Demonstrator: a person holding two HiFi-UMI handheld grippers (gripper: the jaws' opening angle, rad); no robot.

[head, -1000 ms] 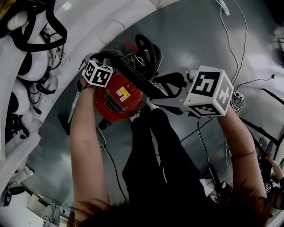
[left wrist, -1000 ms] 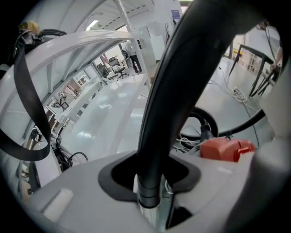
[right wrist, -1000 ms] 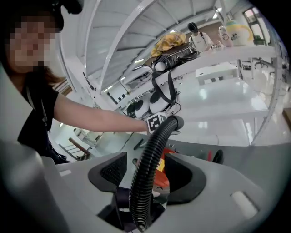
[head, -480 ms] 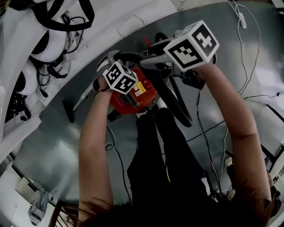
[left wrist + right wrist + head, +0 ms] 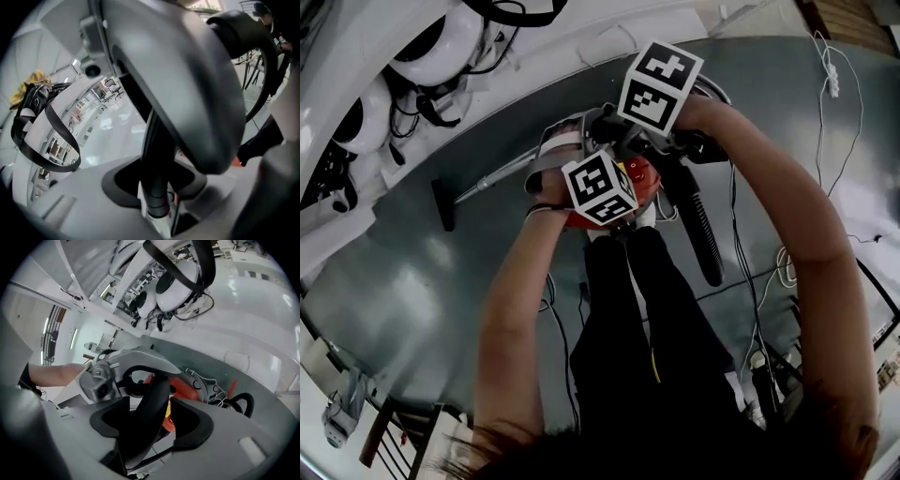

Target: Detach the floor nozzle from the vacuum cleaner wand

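Left gripper (image 5: 157, 187) clamped on hose handle (image 5: 157, 154), right gripper (image 5: 150, 425) with jaws just opened loosely around it, floor nozzle (image 5: 444, 208) at nine o'clock from vacuum (image 5: 639, 183)

A black flat plastic floor nozzle (image 5: 445, 206) lies on the grey smooth floor (image 5: 412, 300) at the left. It meets a slim silvery metal wand (image 5: 492, 181) that runs right and far toward the red rounded plastic vacuum cleaner body (image 5: 645, 180) at the middle. A black ribbed hose (image 5: 703, 230) runs from there near and right, beside the person's black-trousered legs (image 5: 637, 319) just near of that body. White rounded machines (image 5: 441, 47) stand far left, and a white power strip (image 5: 832, 82) lies far right.
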